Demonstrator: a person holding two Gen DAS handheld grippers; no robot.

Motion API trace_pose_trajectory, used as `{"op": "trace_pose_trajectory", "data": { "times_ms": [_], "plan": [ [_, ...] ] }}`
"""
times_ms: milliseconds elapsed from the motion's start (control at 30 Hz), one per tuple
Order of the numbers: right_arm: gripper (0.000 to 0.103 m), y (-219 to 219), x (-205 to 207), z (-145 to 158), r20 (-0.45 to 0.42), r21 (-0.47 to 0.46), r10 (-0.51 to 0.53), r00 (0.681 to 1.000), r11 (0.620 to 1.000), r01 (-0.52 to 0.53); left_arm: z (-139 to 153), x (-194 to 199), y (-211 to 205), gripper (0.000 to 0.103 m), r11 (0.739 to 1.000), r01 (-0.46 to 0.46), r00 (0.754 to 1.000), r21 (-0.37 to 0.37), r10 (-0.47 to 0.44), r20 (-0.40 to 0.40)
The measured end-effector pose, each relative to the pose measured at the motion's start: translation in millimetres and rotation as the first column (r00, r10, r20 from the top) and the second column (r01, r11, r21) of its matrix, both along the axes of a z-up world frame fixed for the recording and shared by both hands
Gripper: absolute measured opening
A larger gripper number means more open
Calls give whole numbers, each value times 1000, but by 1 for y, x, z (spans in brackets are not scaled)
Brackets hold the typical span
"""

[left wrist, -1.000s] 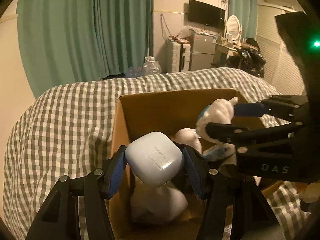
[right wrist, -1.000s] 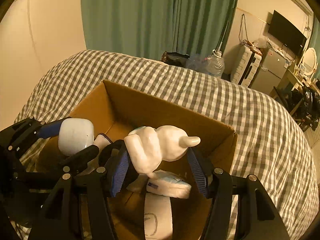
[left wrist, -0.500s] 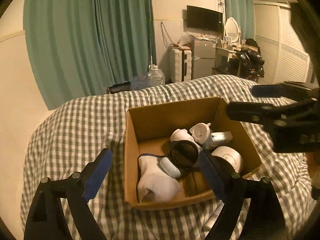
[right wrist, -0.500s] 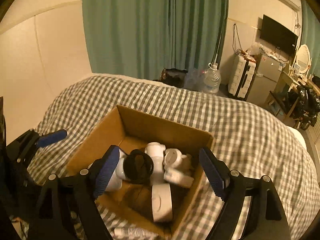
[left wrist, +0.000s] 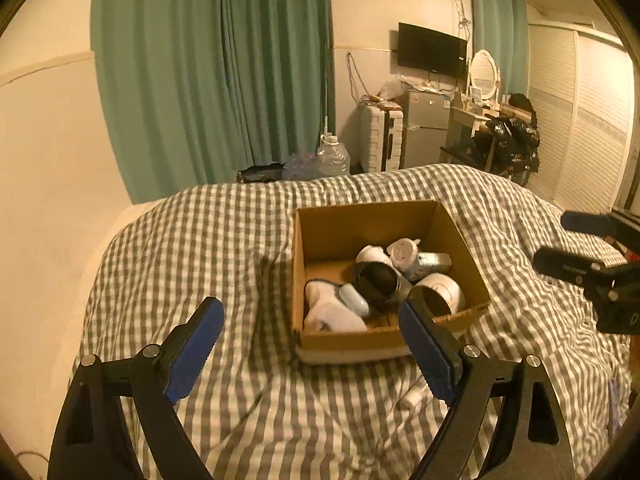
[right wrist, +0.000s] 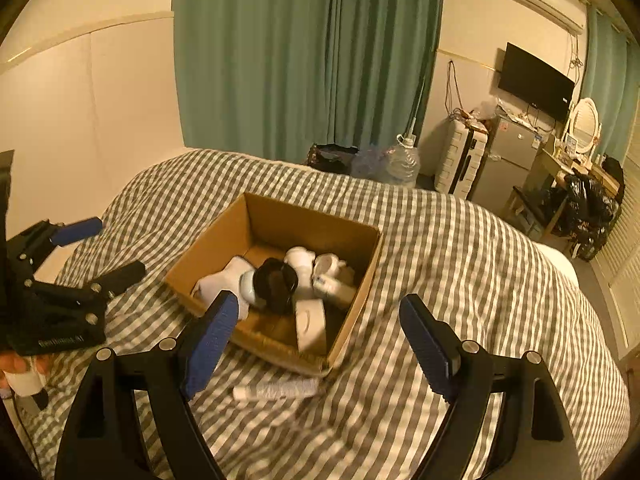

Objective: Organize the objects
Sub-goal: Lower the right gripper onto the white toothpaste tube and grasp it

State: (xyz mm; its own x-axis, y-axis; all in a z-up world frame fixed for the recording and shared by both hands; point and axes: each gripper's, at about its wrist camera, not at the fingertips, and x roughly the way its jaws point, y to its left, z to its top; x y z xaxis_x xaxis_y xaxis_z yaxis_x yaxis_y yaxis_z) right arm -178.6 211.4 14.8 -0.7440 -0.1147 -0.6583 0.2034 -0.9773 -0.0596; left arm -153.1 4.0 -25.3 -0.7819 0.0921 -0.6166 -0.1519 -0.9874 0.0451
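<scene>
An open cardboard box [left wrist: 320, 228] [right wrist: 276, 216] sits on the checked bed. Inside lie a white sock [left wrist: 332, 312], a pale blue earbud case [left wrist: 354, 300], a black cup [left wrist: 376, 280] [right wrist: 276, 280], a white figurine [left wrist: 402, 252] and other white items. My left gripper [left wrist: 310, 354] is open and empty, above the bed in front of the box. My right gripper [right wrist: 316, 344] is open and empty, also back from the box; it shows at the right edge of the left wrist view [left wrist: 576, 248]. A white tube [right wrist: 276, 390] lies on the bed beside the box's near corner.
The grey checked bedspread [left wrist: 200, 248] [right wrist: 460, 260] covers the bed all around the box. Beyond the bed are green curtains [left wrist: 212, 72], a water jug [left wrist: 332, 156], a suitcase [left wrist: 380, 140] and a small fridge [left wrist: 424, 128].
Both grippers opened, dropping the earbud case and the white figurine into the box, then drew back and up away from it.
</scene>
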Motion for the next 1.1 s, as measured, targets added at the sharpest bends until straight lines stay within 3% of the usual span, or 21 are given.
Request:
{"op": "trace_pose_trajectory", "data": {
  "times_ms": [233, 533, 767, 867, 1100],
  "plan": [
    [83, -13, 25, -17, 26, 1, 16, 1000, 1000, -17, -28, 15, -13, 92, 999, -50, 997, -2, 50, 52],
    [83, -20, 10, -89, 162, -9, -8, 987, 1000, 9, -88, 4, 4, 92, 997, -51, 990, -52, 57, 128],
    [83, -24, -15, -151, 328, -74, -93, 940, 990, 124, -116, -7, 6, 92, 996, -46, 979, -76, 60, 193],
    [83, -33, -23, -169, 375, -42, -120, 919, 988, 147, -122, -14, -2, 92, 994, -83, 969, -74, 98, 225],
    [83, -31, -46, -198, 427, -63, -207, 880, 964, 258, -124, -16, -27, 92, 988, -154, 955, 12, 146, 258]
  ]
}}
